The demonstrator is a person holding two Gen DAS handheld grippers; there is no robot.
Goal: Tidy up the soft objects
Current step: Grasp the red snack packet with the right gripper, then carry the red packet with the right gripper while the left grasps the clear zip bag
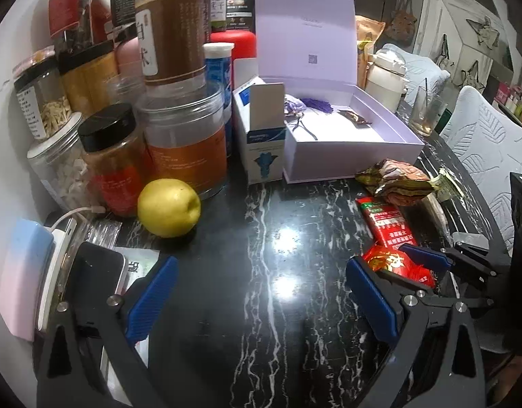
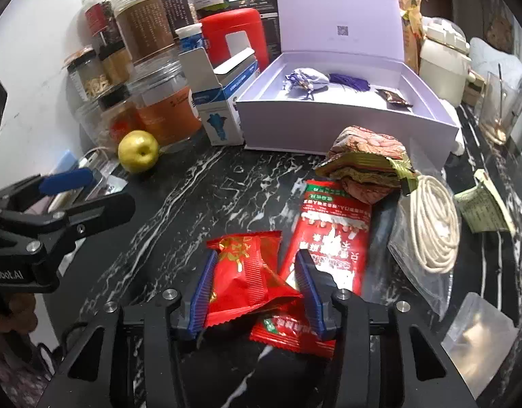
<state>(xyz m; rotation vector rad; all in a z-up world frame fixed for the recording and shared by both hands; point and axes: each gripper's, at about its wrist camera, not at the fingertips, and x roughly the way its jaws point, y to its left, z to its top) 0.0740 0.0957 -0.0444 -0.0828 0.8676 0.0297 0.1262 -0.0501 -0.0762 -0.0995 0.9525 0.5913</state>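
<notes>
Right gripper (image 2: 257, 289) is down over the small red foil snack packet (image 2: 245, 272) on the black marble table (image 2: 179, 210). Jaws are narrowed around it: left pad touches the packet's edge, right pad sits at its other side, with some gap visible there. Can't confirm a firm pinch.

Packet lies just in front of the long red sachet (image 2: 329, 234), partly overlapping it, and well in front of the open lavender gift box (image 2: 346, 125). In the left wrist view the same packet (image 1: 393, 265) shows between the right gripper's blue pads.

Left gripper (image 1: 257, 302) hovers over bare table with its jaws wide and nothing between them.

Relative to the lavender box:
- crumpled brown-gold wrapper (image 2: 366, 166) just in front of it
- coiled white cord in a clear bag (image 2: 431, 227) in front, beyond the wrapper to the right
- small green packet (image 2: 482, 210) further right
- lavender drawstring pouch (image 2: 307, 80), purple tassel (image 2: 349, 81) and a dark wrapped sweet (image 2: 395, 98) inside it
- blue-white carton (image 2: 220, 115) against its left side
- yellow-green apple (image 2: 138, 151) left of it, by the jars (image 2: 159, 108)
</notes>
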